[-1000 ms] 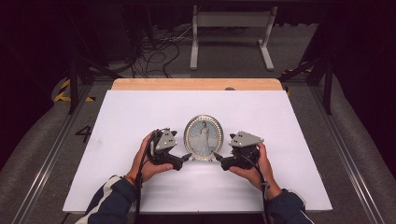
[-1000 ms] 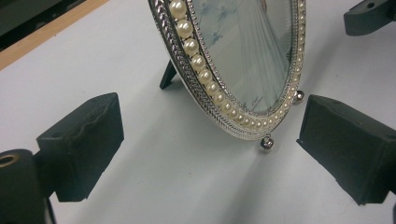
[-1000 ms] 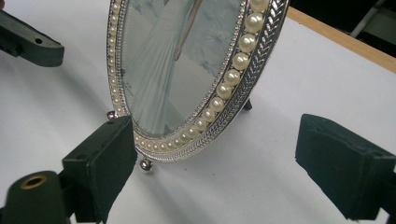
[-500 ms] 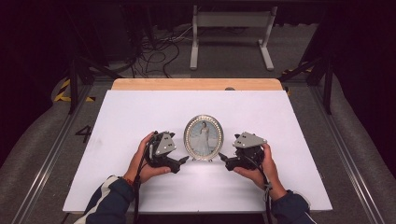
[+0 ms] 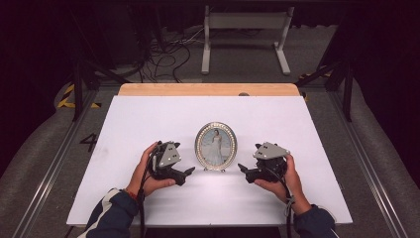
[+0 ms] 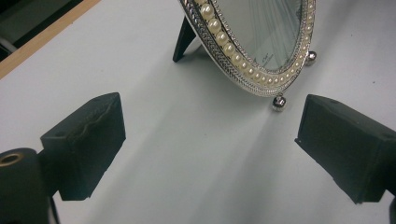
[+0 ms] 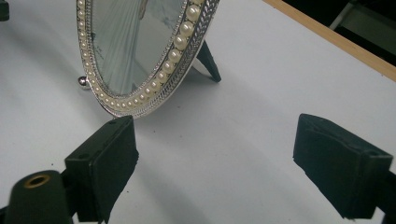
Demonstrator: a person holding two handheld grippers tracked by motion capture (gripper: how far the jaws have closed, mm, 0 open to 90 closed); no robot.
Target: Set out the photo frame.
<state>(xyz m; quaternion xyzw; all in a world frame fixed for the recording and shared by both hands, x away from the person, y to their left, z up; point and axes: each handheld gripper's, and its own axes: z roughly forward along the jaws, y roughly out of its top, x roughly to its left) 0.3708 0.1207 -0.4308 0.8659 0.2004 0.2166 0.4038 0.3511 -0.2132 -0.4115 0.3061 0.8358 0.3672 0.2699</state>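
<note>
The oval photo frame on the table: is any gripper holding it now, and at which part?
Nothing is held. The oval photo frame stands free on its back stand; the left gripper and right gripper flank it with jaws open, apart from it.

White table, dark room beyond

A white sheet (image 5: 148,129) covers the table, a strip of bare wood (image 5: 208,89) running along its far edge; past that edge, black cables (image 5: 163,54) tangle on the floor beside a grey metal stand (image 5: 245,34).
</note>
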